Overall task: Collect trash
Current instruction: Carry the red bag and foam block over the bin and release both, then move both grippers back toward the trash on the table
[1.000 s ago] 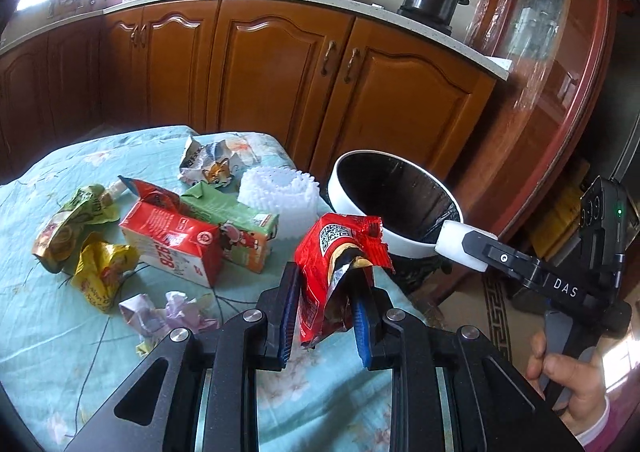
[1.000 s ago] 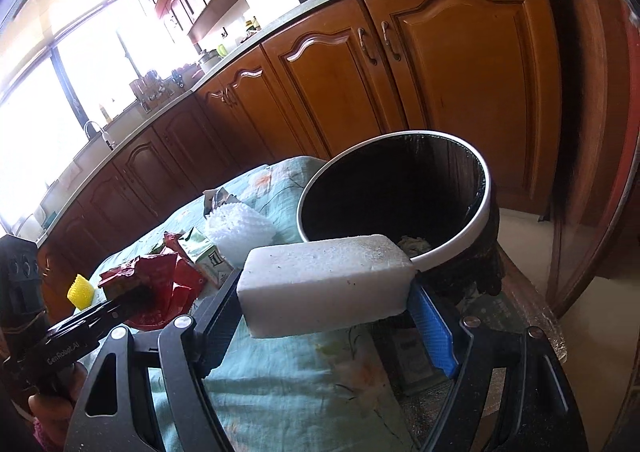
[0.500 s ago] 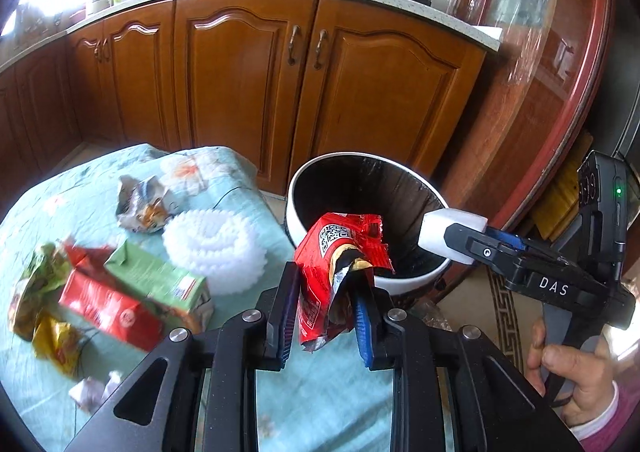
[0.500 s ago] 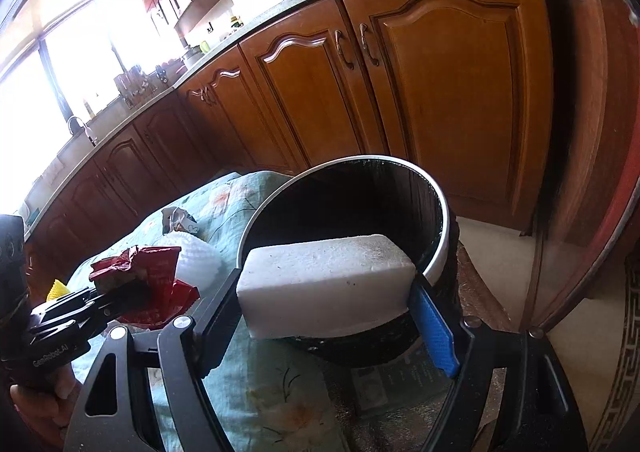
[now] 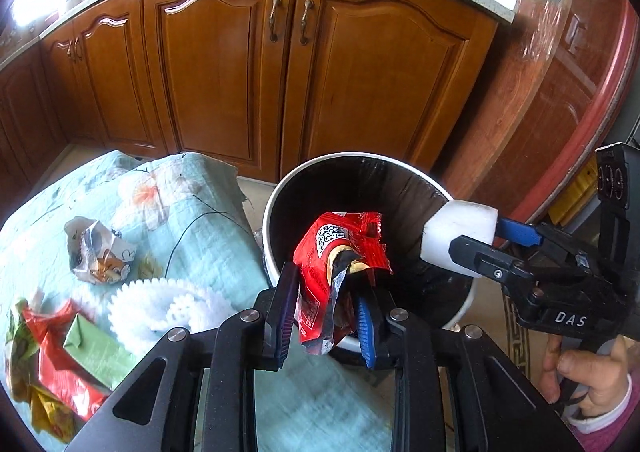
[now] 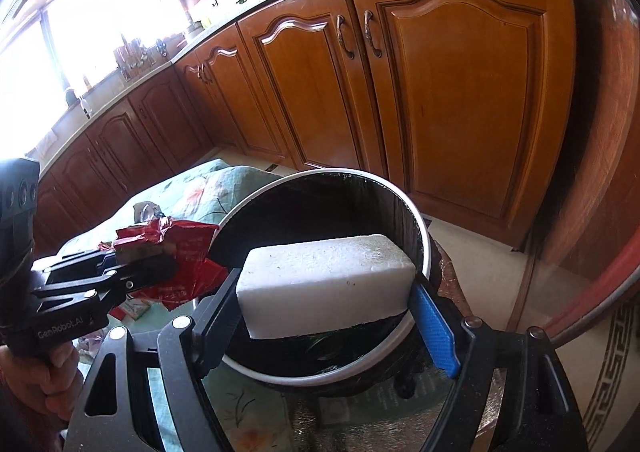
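I am holding a red wrapper (image 5: 340,252) pinched upright in my left hand-held gripper (image 5: 326,312), at the near rim of the bin (image 5: 280,196), so that it will fall inside on release. My right hand-held gripper (image 6: 328,304) is clamping a foam block (image 6: 324,276) crosswise over the bin's mouth for the same reason. More litter, including a carton (image 5: 100,348) and a crumpled wrapper (image 5: 100,252), is lying on the table (image 5: 208,236) beside the bin, awaiting collection.

Left tool (image 5: 326,306) gripping red wrapper (image 5: 338,252), over bin (image 5: 276,208)
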Available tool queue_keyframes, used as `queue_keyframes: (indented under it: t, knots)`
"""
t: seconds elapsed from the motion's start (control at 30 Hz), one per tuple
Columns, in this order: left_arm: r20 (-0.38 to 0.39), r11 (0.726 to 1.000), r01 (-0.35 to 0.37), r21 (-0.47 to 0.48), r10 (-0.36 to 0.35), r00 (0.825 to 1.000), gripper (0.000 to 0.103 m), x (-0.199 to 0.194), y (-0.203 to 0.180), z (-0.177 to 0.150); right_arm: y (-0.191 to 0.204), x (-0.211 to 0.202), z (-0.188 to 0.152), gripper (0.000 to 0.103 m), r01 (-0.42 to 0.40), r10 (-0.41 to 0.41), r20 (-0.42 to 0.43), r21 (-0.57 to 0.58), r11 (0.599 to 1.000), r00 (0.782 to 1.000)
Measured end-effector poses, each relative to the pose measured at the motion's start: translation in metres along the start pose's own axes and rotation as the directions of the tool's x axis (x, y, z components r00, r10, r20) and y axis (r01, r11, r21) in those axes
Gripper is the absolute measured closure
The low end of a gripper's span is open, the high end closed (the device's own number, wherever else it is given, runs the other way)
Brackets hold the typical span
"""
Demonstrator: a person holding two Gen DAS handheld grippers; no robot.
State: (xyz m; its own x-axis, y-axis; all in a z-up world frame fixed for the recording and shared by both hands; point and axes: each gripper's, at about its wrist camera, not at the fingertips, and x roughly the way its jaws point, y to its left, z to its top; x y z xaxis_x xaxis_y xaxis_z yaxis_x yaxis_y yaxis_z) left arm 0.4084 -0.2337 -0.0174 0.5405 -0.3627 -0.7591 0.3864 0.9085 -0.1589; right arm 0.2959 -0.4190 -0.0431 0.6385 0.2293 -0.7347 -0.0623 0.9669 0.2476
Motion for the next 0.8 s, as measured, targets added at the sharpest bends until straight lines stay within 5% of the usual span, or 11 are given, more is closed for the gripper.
queue_keyframes:
  t: [0.17, 0.43, 0.8]
  knots:
    - [-0.027, 1.0, -0.001, 0.008, 0.001, 1.0, 0.075, 0.016, 0.0, 0.003, -0.004, 0.008, 0.003, 0.021, 0.001, -0.001, -0.021, -0.012, 1.0, 1.0]
    - [-0.033, 1.0, -0.007, -0.011, 0.006, 0.999, 0.046, 0.025, 0.002, 0.006, -0.01, 0.017, 0.006, 0.018, -0.014, 0.013, -0.052, -0.019, 1.0, 0.999]
    - [0.04, 0.998, -0.021, -0.06, 0.023, 0.999, 0.044, -0.015, 0.013, -0.02, -0.005, 0.005, 0.001, 0.015, -0.022, 0.022, -0.028, -0.003, 1.0, 0.999]
